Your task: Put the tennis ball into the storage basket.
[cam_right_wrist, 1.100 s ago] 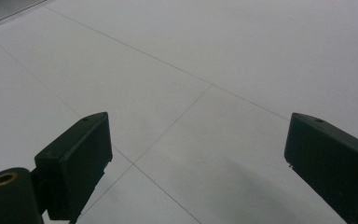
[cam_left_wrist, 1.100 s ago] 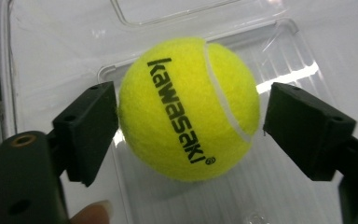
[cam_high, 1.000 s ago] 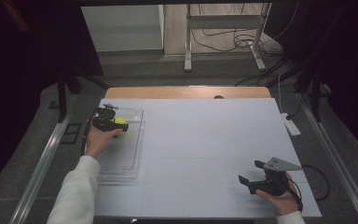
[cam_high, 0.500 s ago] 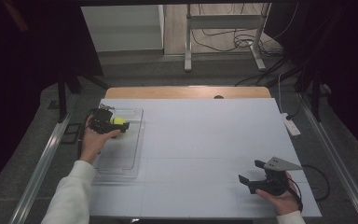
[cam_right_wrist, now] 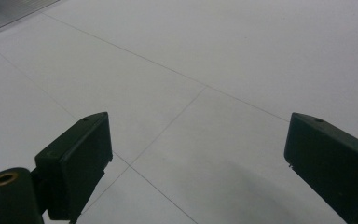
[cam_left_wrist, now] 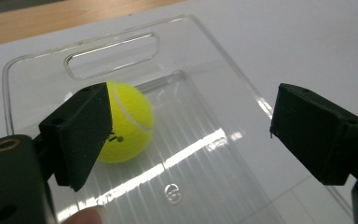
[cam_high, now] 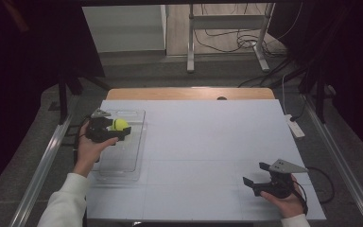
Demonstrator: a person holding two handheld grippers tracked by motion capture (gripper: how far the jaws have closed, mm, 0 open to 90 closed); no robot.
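Yellow felt tennis ball point(cam_left_wrist: 123, 122) rests inside clear ribbed plastic tray point(cam_left_wrist: 205, 70), released; left gripper point(cam_high: 116, 134) hovers above tray, jaws spread, nothing grasped. Right gripper point(cam_high: 255, 176) idle, well apart from tray, jaws spread, empty.

Bright overhead-lit table point(cam_high: 208, 142), dark surroundings, tray point(cam_left_wrist: 200, 154) glare.

A tennis ball point(cam_left_wrist: 123, 122) lies in the clear tray point(cam_left_wrist: 223, 93), behind the gripper's point(cam_left_wrist: 186, 135) parted jaws.
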